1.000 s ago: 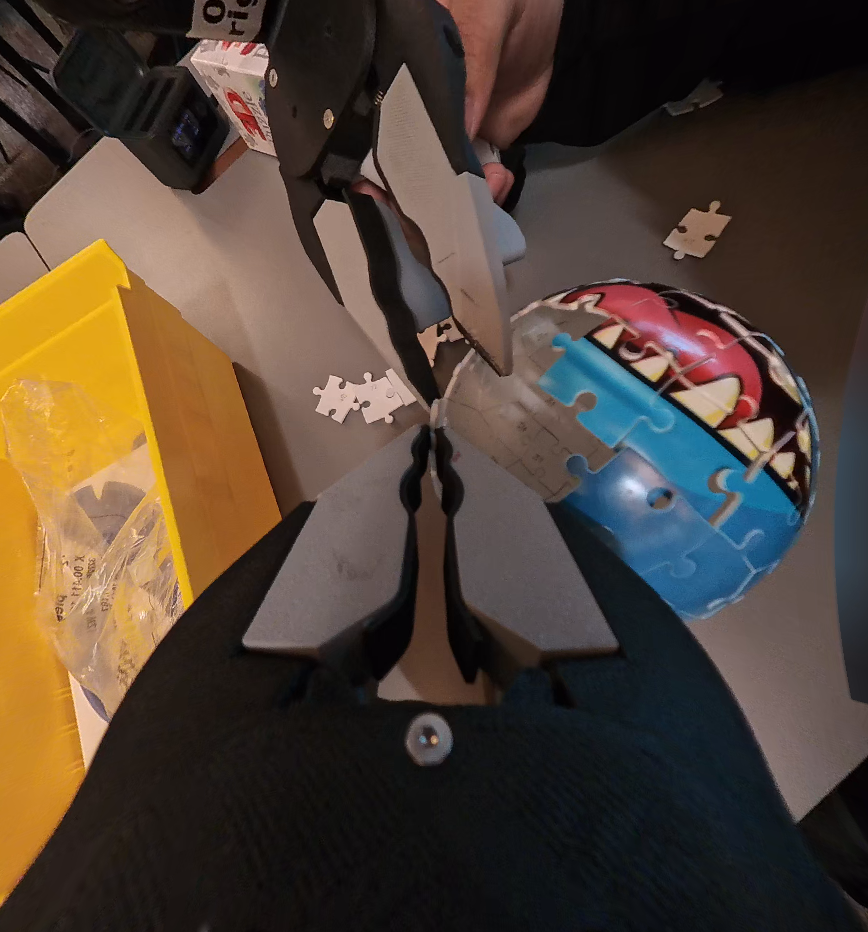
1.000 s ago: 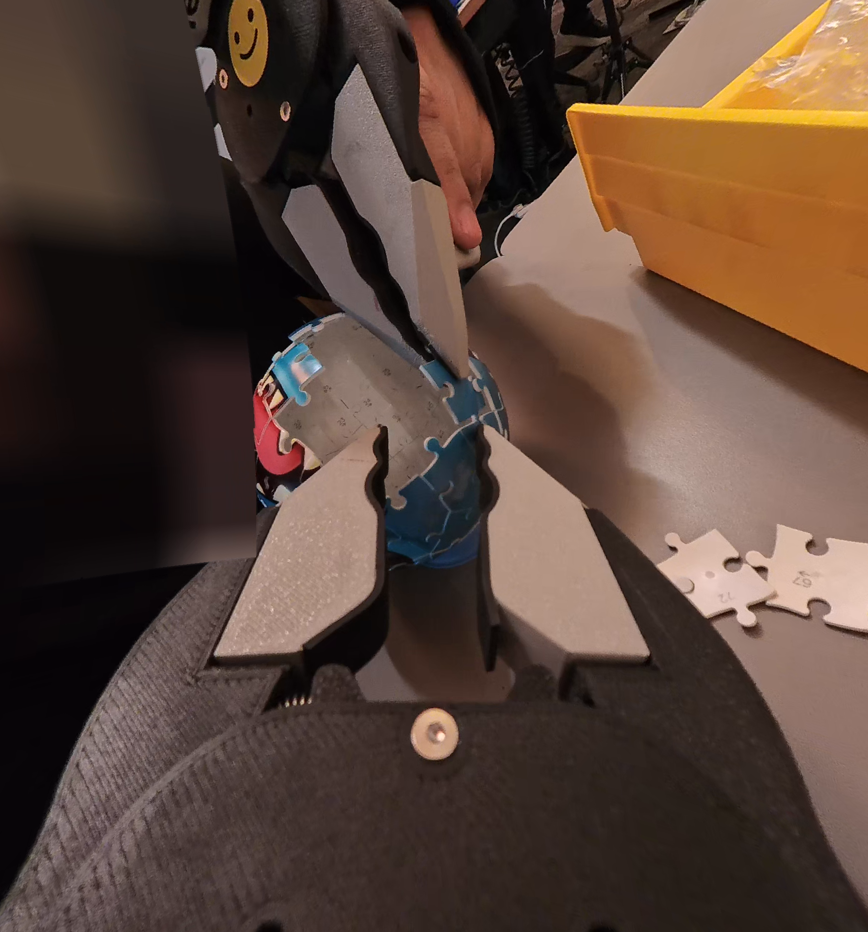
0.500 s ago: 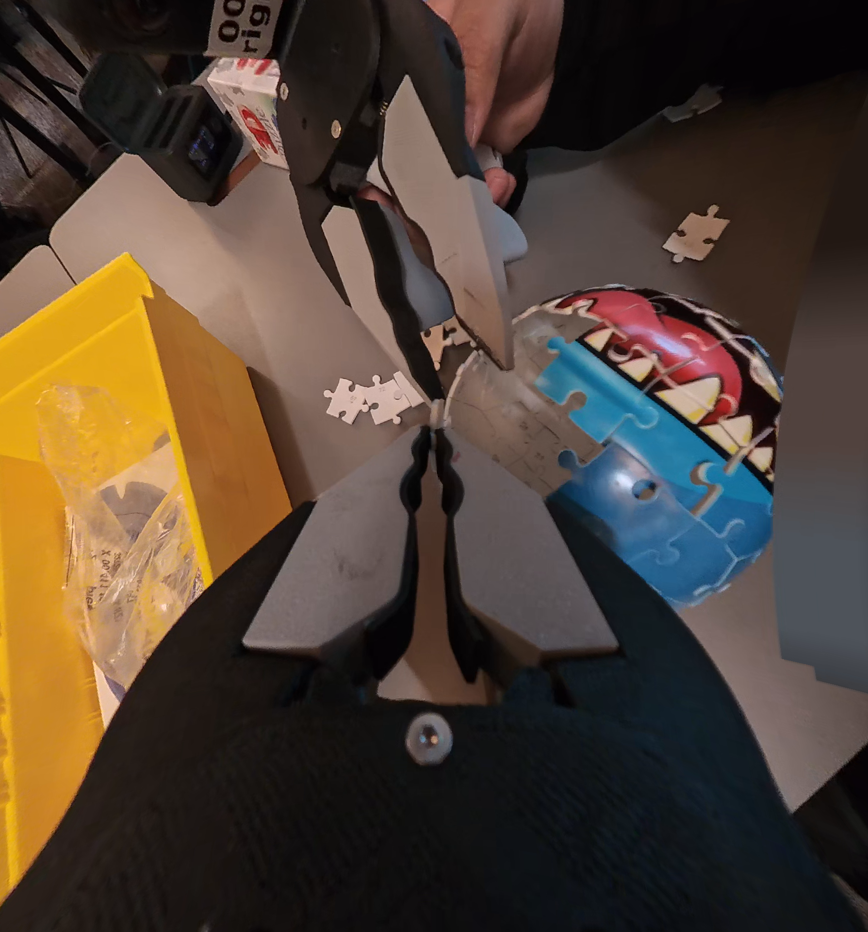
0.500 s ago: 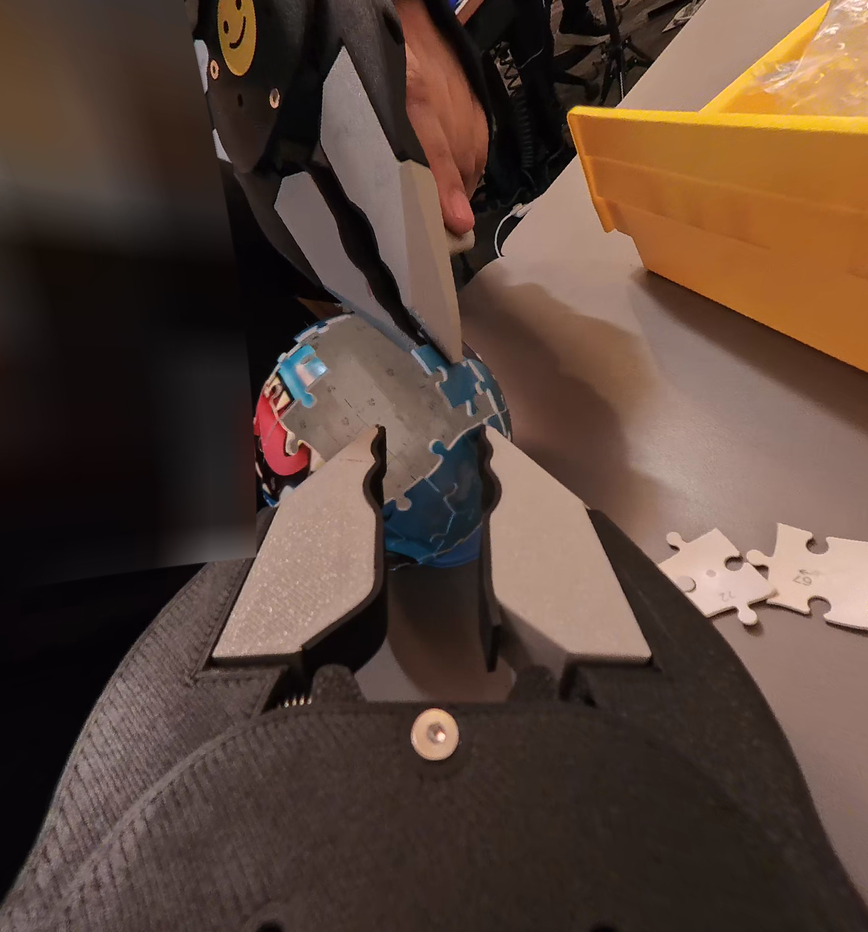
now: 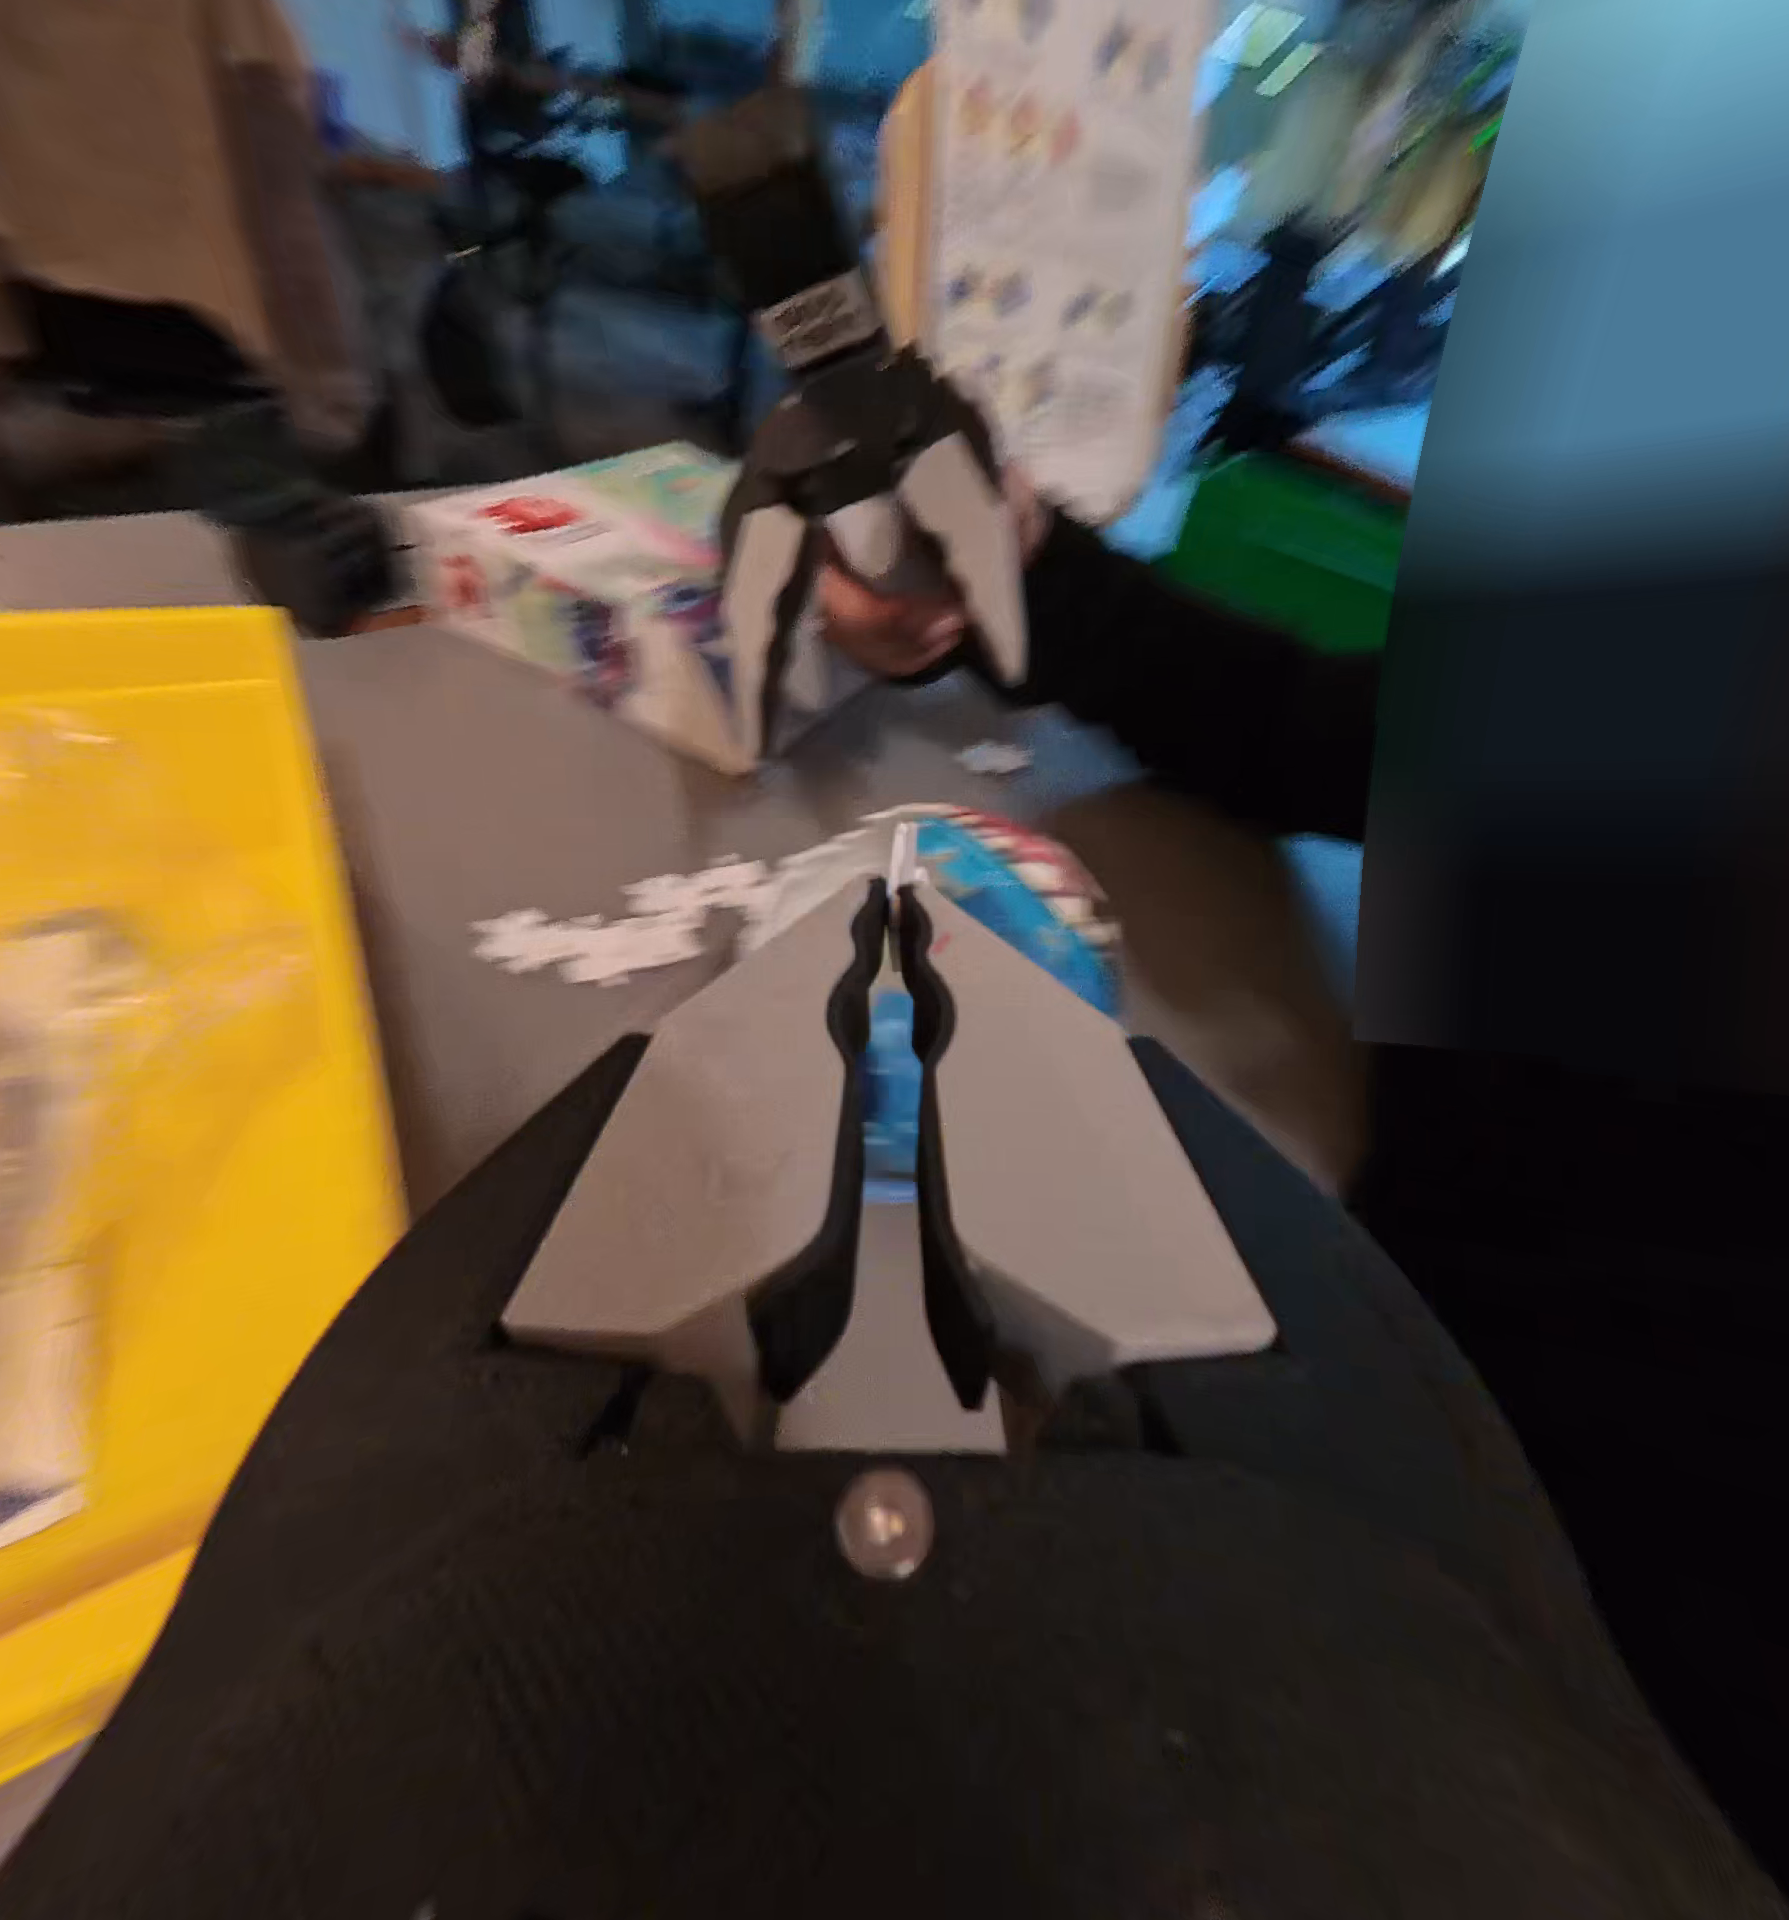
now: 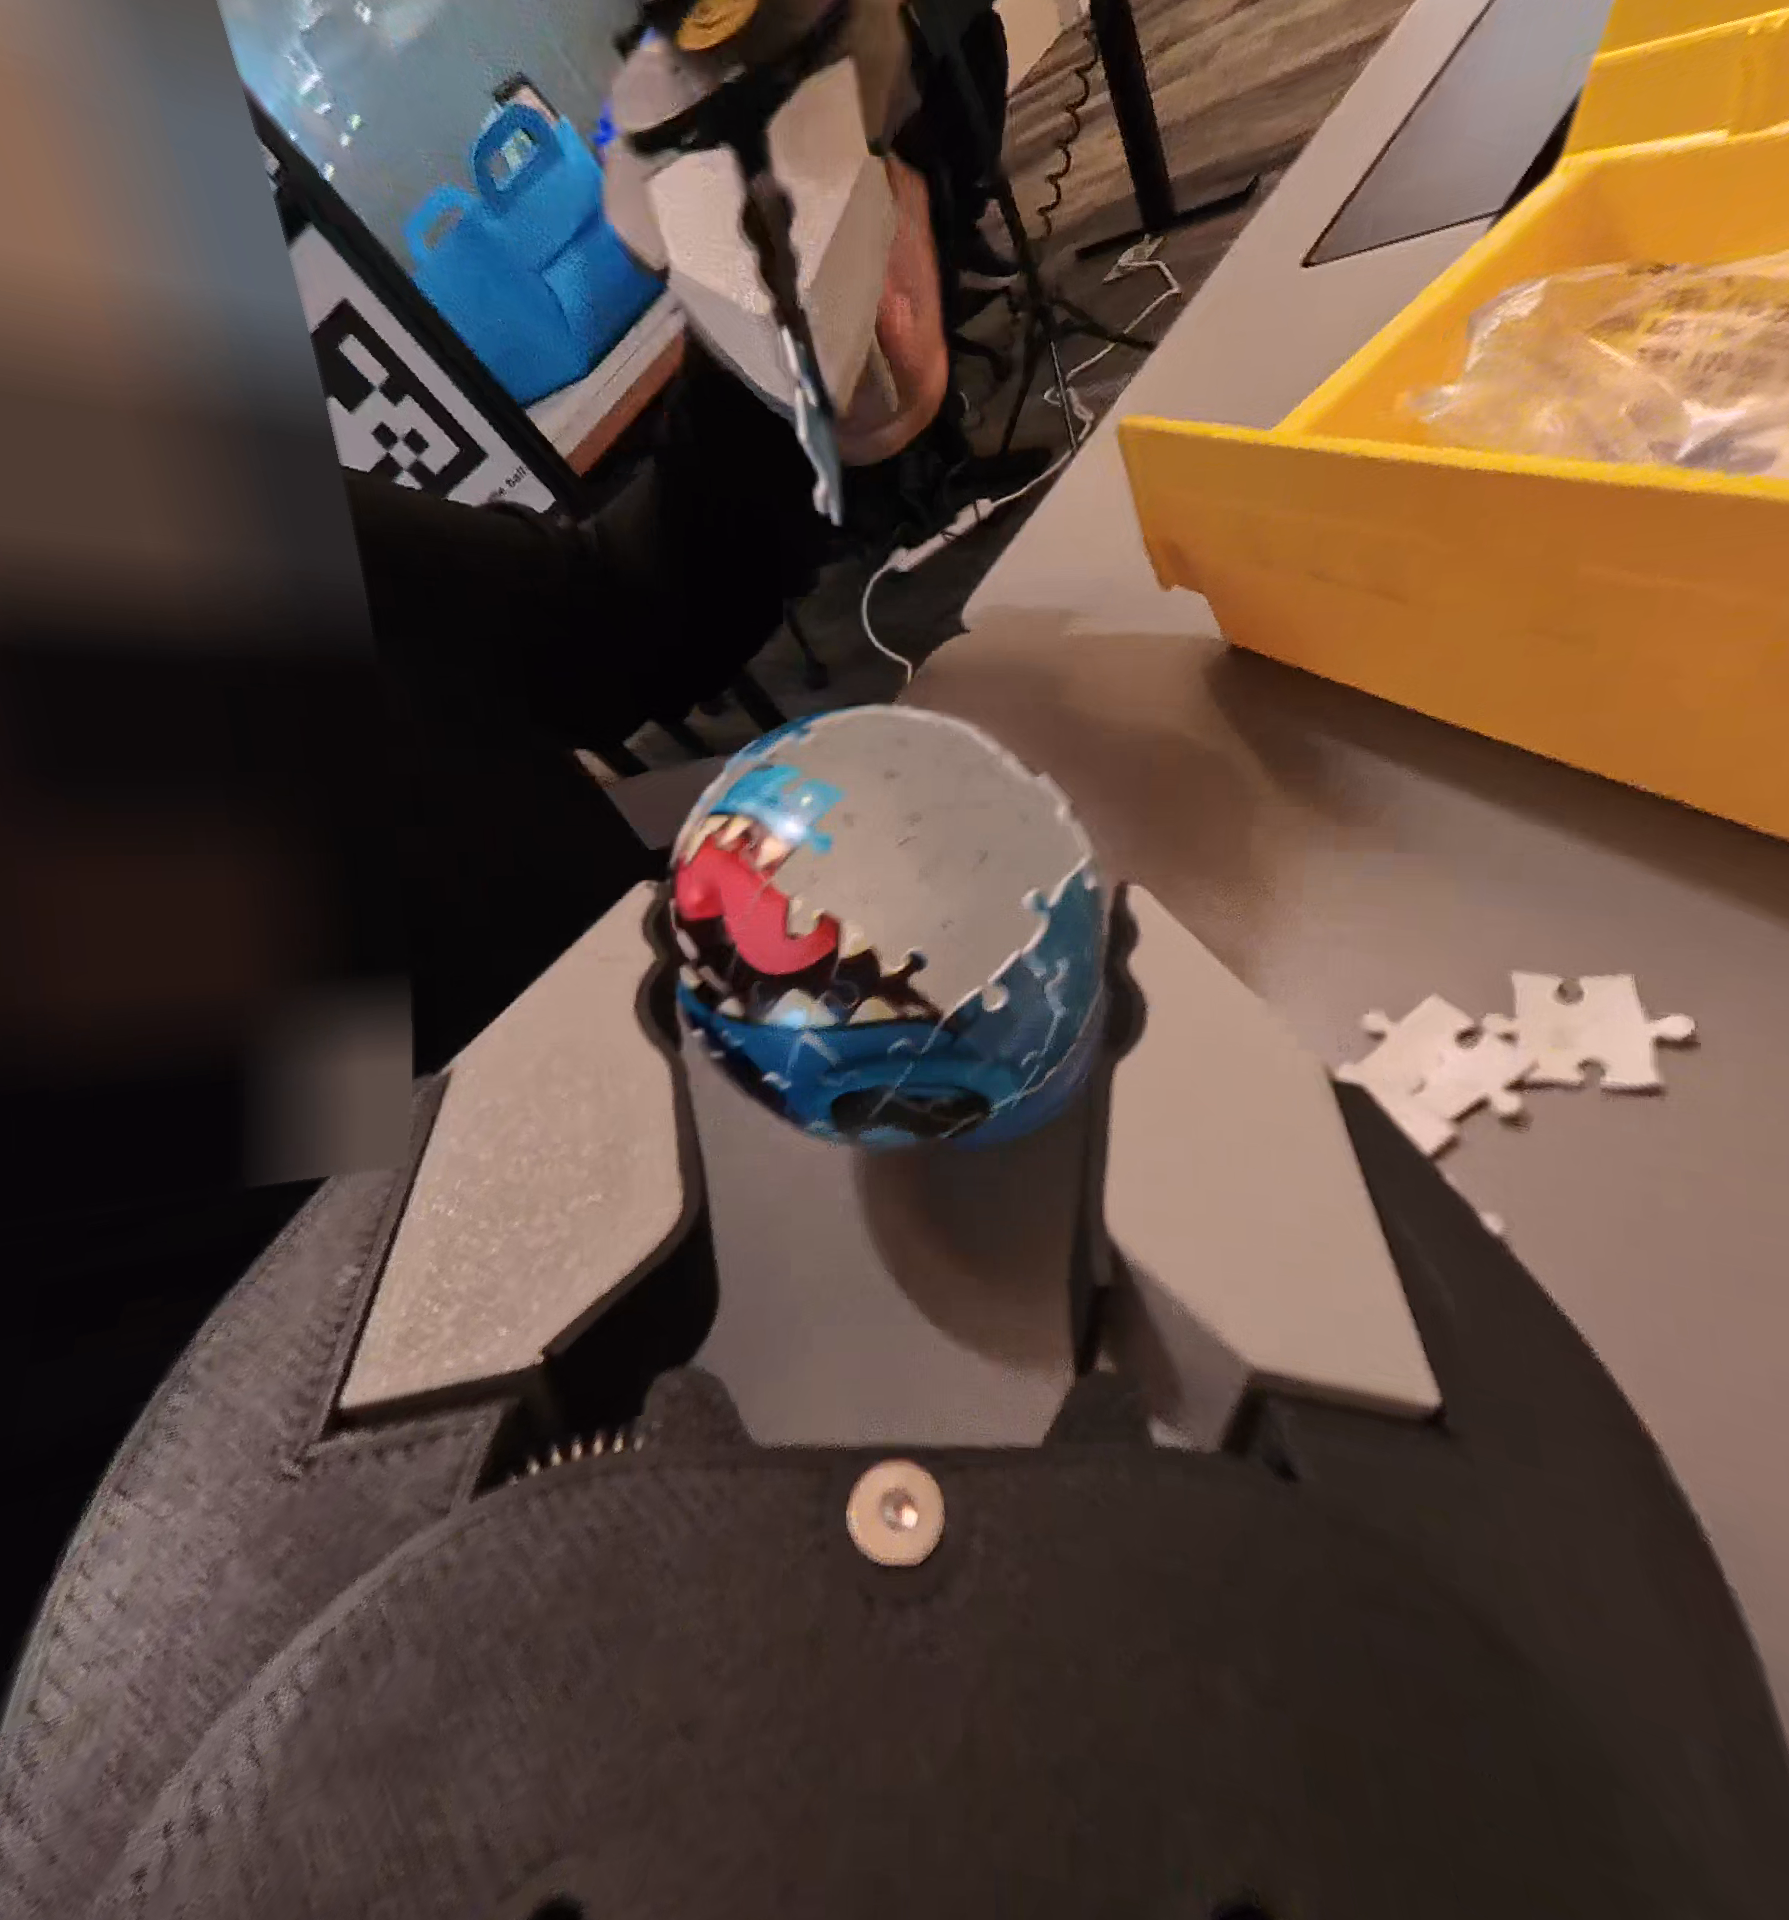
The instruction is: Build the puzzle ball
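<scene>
Left gripper (image 5: 895, 894): its jaws are sitting pressed together on a thin puzzle piece (image 5: 902, 852), seen edge-on and sticking up past the tips. In the right wrist view this gripper (image 6: 817, 457) is hanging high above the table with the piece (image 6: 819, 436) dangling from its tips, well clear of the ball.

Right gripper (image 6: 895, 935): its jaws are standing wide apart, one finger on each side of the puzzle ball (image 6: 885, 925); whether the pads are touching it is hard to tell. In the left wrist view the same gripper (image 5: 885, 675) is showing farther off, fingers spread.

Puzzle ball: it is sitting on the grey table (image 6: 1492, 852) near the edge, unfinished, with a grey unprinted patch facing up beside the blue and red printed parts. The left wrist view is heavily blurred, and the ball (image 5: 1015, 894) is only partly showing behind the fingertips.

Loose pieces (image 6: 1513, 1039): two white pieces are lying face-down on the table to the right of the ball, touching each other.

Yellow bin (image 6: 1492, 561): it is standing farther back on the table, with a clear plastic bag (image 6: 1638, 353) lying inside.

Printed box (image 5: 599, 613): it is lying on the table beyond the ball.
</scene>
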`<state>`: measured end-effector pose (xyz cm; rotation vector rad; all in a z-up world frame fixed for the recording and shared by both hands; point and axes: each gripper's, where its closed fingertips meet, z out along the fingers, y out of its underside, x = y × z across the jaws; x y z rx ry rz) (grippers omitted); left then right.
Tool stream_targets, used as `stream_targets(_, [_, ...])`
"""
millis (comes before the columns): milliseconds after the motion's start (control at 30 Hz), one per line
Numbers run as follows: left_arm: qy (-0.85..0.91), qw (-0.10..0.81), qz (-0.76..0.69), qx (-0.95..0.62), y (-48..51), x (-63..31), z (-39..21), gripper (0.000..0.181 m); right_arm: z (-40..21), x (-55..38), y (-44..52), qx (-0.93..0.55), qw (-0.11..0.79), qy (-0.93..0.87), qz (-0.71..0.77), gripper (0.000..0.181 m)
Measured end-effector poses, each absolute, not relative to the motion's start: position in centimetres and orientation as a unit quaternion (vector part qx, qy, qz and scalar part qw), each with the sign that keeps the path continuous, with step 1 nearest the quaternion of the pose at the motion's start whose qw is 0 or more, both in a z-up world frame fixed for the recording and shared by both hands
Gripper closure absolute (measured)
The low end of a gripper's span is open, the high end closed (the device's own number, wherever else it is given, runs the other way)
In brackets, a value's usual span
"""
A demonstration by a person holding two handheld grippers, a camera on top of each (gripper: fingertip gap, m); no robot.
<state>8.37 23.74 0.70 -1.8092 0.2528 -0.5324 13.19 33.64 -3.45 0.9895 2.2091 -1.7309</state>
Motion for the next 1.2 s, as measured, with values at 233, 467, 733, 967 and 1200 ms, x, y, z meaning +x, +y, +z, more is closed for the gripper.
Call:
stream_targets(233, [0.075, 0.571, -0.474, -0.666, 20.3, 11.1, -0.9, 0.181, -6.4, 18.5, 32.9, 0.435, 0.09, 0.69, -0.572, 0.1])
stream_targets(467, [-0.017, 0.565, -0.4, -0.722, 21.7, 10.1, -3.2, 0.181, -9.3, 21.7, 32.3, 0.513, 0.085, 0.662, -0.54, 0.103])
stream_targets(733, [0.191, 0.615, -0.092, -0.759, 21.7, 18.2, 1.9, 0.181, -1.6, 24.3, 29.9, 0.424, -0.139, 0.712, -0.542, 0.137])
stream_targets(967, [0.304, 0.557, -0.074, -0.77, 23.9, 25.7, -1.7, 0.181, -1.8, 25.7, 23.9, 0.336, -0.275, 0.78, -0.45, 0.156])
stream_targets(1200, [0.323, 0.538, -0.083, -0.774, 24.1, 27.9, -3.1, 0.18, -4.0, 27.3, 23.6, 0.324, -0.285, 0.792, -0.432, 0.181])
